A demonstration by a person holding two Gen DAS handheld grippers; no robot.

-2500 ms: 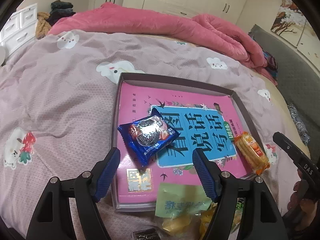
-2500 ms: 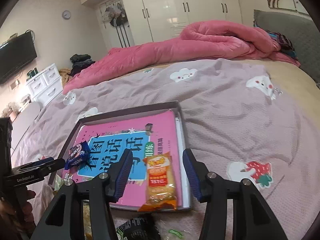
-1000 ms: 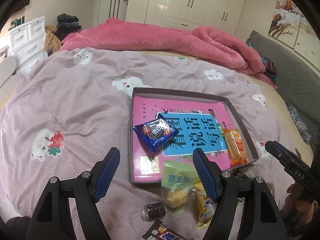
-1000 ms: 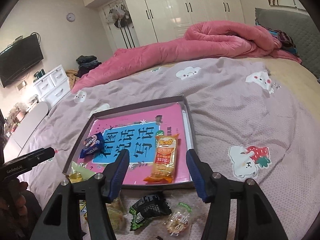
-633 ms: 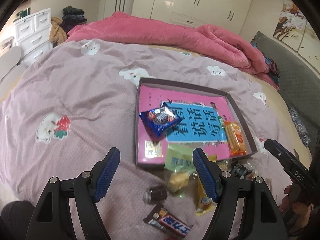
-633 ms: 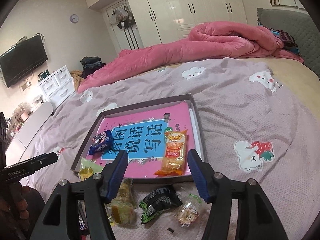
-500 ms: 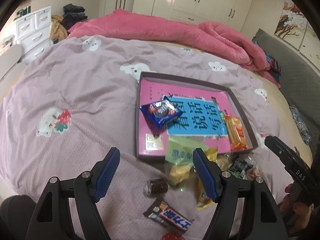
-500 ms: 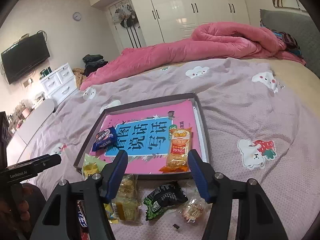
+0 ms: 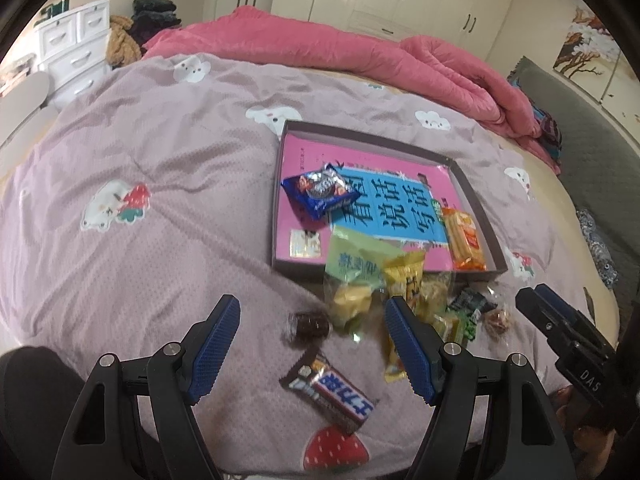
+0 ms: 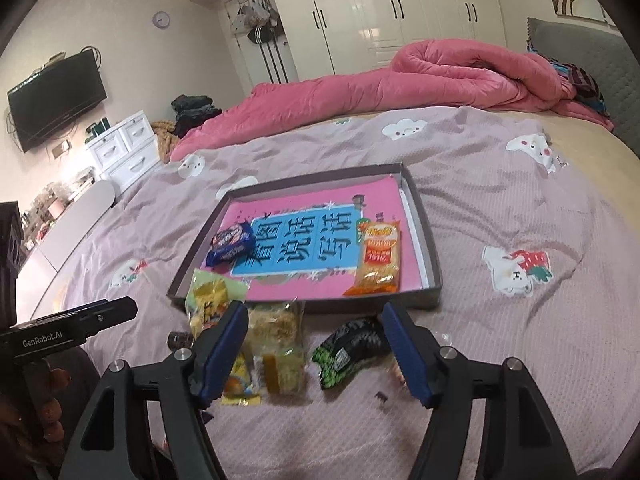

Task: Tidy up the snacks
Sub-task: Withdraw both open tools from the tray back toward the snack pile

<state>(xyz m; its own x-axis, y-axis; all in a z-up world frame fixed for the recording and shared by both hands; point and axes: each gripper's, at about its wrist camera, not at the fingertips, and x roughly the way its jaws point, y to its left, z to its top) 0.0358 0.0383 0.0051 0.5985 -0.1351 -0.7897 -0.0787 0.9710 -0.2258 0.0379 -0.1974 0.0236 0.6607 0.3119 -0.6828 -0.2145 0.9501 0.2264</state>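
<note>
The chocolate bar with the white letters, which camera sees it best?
The left wrist view: the chocolate bar lies whole and close on the bedspread, between the open left tool's fingers. The right wrist view doesn't show it.

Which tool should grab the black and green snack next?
Probably the right tool: the black-green snack lies right between its open fingers. The left tool sits over the chocolate bar instead.

The left tool (image 9: 312,344) hangs in the air with its blue-padded fingers (image 9: 214,344) spread wide and nothing between them. The right tool (image 10: 314,354) is likewise held wide apart and empty, tilted slightly downward. Each tool shows at the edge of the other's view, gripped by a hand (image 10: 48,404).
</note>
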